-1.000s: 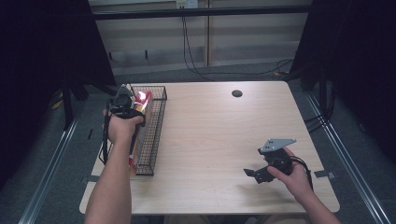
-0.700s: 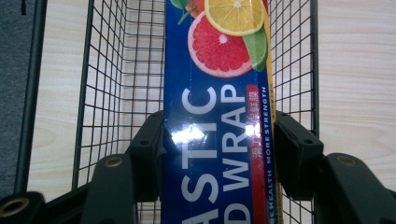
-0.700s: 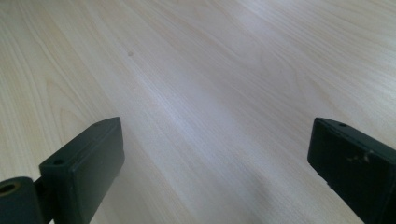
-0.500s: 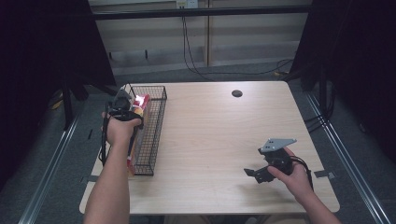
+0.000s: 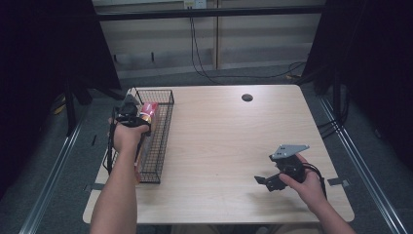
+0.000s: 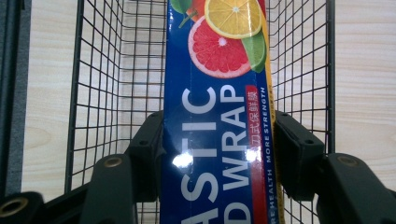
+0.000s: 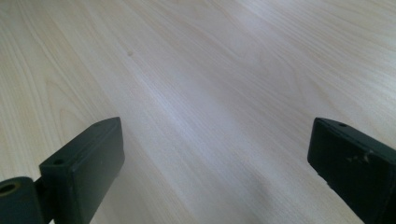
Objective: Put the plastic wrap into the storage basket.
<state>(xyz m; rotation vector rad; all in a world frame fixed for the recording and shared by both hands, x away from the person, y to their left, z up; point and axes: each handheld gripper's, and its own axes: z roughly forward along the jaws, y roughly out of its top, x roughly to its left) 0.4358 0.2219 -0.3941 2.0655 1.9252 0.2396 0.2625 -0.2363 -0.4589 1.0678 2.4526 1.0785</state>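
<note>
A long blue plastic wrap box (image 6: 217,116) printed with citrus slices lies lengthwise in the black wire basket (image 6: 107,70). My left gripper (image 6: 219,149) is shut on it, one pad pressed against each long side. In the high view the box (image 5: 149,111) shows red and pink inside the basket (image 5: 163,131) at the table's left edge. There my left gripper (image 5: 132,112) is over the basket's far half. My right gripper (image 5: 265,181) rests low over the table's near right part. Its jaws stand wide open on bare wood (image 7: 215,163).
The light wood table (image 5: 229,136) has a small dark round grommet (image 5: 247,97) near its far edge. Cables hang behind the table. The floor drops away just left of the basket.
The left hand and the box have shifted very slightly toward the near side along the basket. The right hand has stayed put.
</note>
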